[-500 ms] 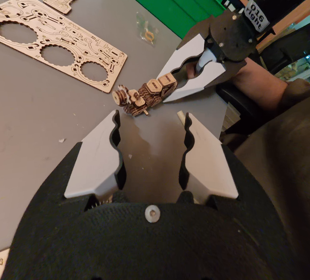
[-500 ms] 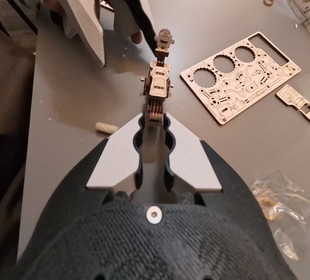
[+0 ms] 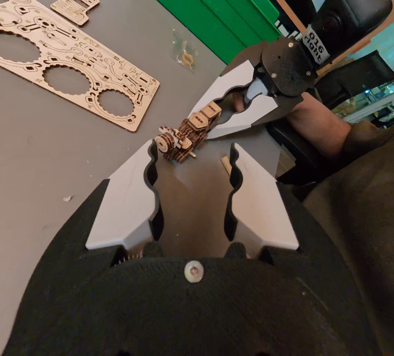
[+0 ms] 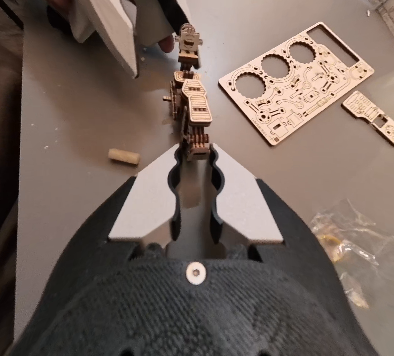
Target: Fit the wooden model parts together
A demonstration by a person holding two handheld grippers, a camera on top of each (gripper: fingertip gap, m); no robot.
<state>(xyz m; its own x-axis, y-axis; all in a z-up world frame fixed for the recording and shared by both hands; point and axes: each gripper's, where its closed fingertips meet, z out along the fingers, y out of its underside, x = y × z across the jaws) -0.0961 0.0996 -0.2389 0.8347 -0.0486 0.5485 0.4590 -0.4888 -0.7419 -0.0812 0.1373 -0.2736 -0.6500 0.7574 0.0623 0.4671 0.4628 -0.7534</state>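
My right hand-held gripper [image 4: 195, 149] reaches in low over the desk's [image 3: 53, 154] near edge, a bare forearm [image 3: 315, 124] behind it, its fingers pinched narrow on the tail end of the wooden model [image 4: 191, 102]. A white label [image 3: 315, 49] with printed writing sits on its black body. My left hand-held gripper [image 3: 193, 149] hovers with its fingers spread wide and nothing between them, its left fingertip [image 3: 149, 149] just beside the model's round front end. The model rests on the desk near that edge, stretched between both grippers. A punched-out wooden sheet [image 3: 85, 81] lies farther in, with a small cylinder [image 4: 123, 156] beside the model.
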